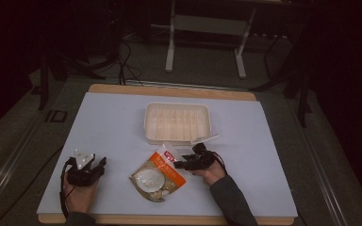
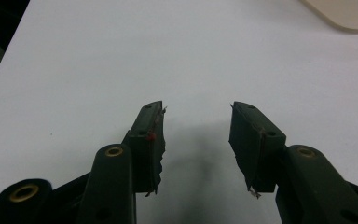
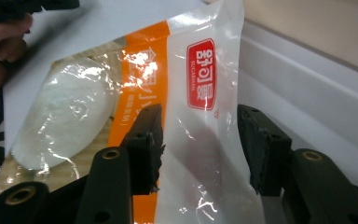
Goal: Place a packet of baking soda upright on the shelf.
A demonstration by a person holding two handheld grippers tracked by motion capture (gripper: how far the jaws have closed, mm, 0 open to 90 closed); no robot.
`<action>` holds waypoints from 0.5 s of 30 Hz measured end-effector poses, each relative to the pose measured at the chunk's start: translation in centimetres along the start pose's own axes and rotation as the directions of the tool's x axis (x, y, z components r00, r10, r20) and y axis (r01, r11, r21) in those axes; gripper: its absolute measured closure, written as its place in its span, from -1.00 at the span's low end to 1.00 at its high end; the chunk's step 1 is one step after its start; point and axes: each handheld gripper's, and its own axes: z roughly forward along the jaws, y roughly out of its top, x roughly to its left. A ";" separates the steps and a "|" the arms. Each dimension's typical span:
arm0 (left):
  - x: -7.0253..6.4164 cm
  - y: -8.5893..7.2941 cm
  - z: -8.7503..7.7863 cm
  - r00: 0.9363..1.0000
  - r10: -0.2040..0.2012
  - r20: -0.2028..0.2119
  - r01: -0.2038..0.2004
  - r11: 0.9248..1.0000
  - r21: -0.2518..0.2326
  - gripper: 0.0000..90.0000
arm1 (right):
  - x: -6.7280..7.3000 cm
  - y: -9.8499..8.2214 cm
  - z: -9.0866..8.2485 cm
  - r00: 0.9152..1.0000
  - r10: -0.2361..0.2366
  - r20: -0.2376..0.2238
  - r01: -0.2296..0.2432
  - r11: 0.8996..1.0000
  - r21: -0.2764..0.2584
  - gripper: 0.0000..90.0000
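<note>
A clear snack bag with an orange band and a red label lies flat on the white table top; a round white bun shows inside it. My right gripper comes in from the right at the bag's upper right corner. In the right gripper view the bag's white sealed end lies between the right gripper's jaws, which stand well apart and do not press it. My left gripper rests at the near left, away from the bag. Its jaws are open over bare table.
A cream plastic tray with ribbed compartments stands just beyond the bag; its wall runs close beside the right gripper, and its corner shows far off. The other hand shows past the bag. Metal stand legs and cables lie beyond the table.
</note>
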 end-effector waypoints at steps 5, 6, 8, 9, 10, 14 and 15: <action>-0.1 0.0 0.0 1.000 0.001 0.000 -0.001 1.000 -0.002 0.21 | 0.3 0.2 0.5 1.000 -0.011 -0.017 0.012 1.000 0.018 0.25; -0.1 0.0 0.0 1.000 0.001 0.000 -0.001 1.000 -0.002 0.21 | 0.4 0.3 0.6 1.000 -0.013 -0.011 0.013 1.000 0.022 0.25; -0.1 0.0 0.0 1.000 0.000 0.000 0.000 1.000 -0.003 0.21 | 0.4 0.4 0.6 1.000 -0.020 0.003 0.020 0.999 0.034 0.40; -0.1 0.0 0.0 1.000 0.000 0.000 0.000 1.000 -0.003 0.21 | 0.4 0.5 0.6 1.000 -0.013 0.016 0.013 0.999 0.038 0.49; -0.1 0.0 0.0 1.000 0.001 0.000 -0.001 1.000 -0.002 0.21 | 0.4 0.5 0.6 1.000 -0.011 0.024 0.010 0.999 0.043 0.55; -0.1 0.0 0.0 1.000 0.001 0.000 -0.001 1.000 -0.001 0.21 | 0.2 0.6 0.6 0.999 0.001 0.051 -0.004 0.999 0.053 0.78; -0.1 0.0 0.0 1.000 0.000 0.002 0.000 1.000 -0.002 0.21 | 0.3 0.7 0.6 0.997 -0.007 0.073 0.003 0.998 0.063 0.87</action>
